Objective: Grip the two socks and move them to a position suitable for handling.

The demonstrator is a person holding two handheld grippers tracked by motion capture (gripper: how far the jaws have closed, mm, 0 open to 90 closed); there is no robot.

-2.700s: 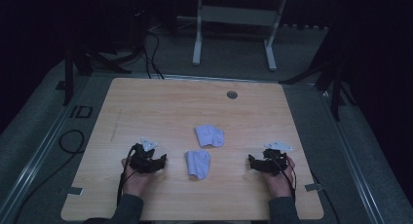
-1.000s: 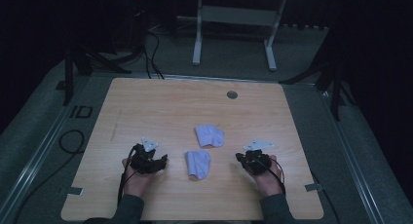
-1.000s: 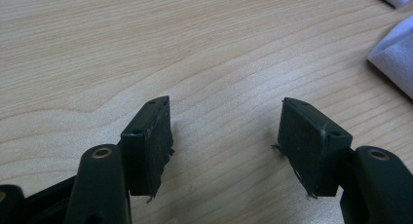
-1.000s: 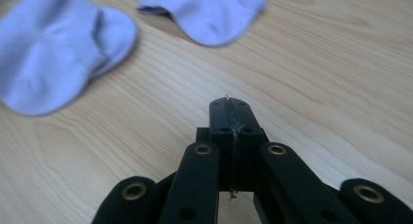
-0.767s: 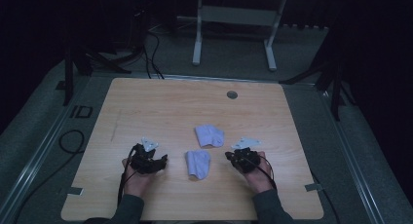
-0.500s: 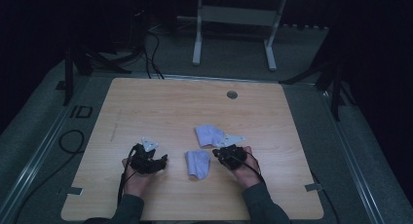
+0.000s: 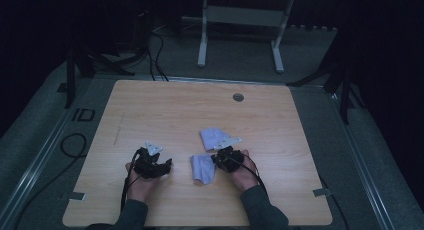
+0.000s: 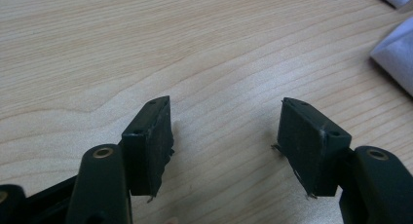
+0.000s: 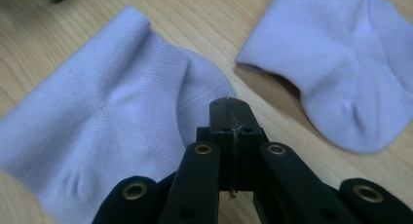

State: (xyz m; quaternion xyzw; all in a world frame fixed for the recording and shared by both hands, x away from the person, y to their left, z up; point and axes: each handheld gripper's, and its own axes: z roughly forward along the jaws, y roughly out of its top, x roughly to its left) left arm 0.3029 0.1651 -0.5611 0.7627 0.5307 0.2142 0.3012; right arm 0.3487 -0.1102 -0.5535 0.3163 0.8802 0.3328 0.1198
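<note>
Two white socks lie on a light wooden table [image 7: 150,110] with a straight, fine grain. The near sock [image 9: 102,136] is soft knit cotton, flat, with a ribbed band across its middle and a rolled fold along one edge. The far sock [image 9: 341,73] is the same cloth, its rounded heel or toe end bulging slightly; one edge lifts off the wood and throws a dark shadow beneath. A strip of bare wood separates the two.

The right gripper [image 9: 229,107] has its black jaws pressed flat together, nothing between them; a thin seam runs where the pads meet. The tips sit over the rounded edge of the near sock. Whether they touch the cloth cannot be told. In the high view this gripper [image 7: 226,157] lies between the two socks, and its body and hand cover part of the far one.

The left gripper [image 8: 226,131] stands with jaws wide apart over bare wood, empty. Its pads [image 8: 156,136] are matt black blocks with frayed, worn edges. In the left gripper view, the socks are cut off at the right edge.

The surroundings beyond the table are dark and hard to make out.
</note>
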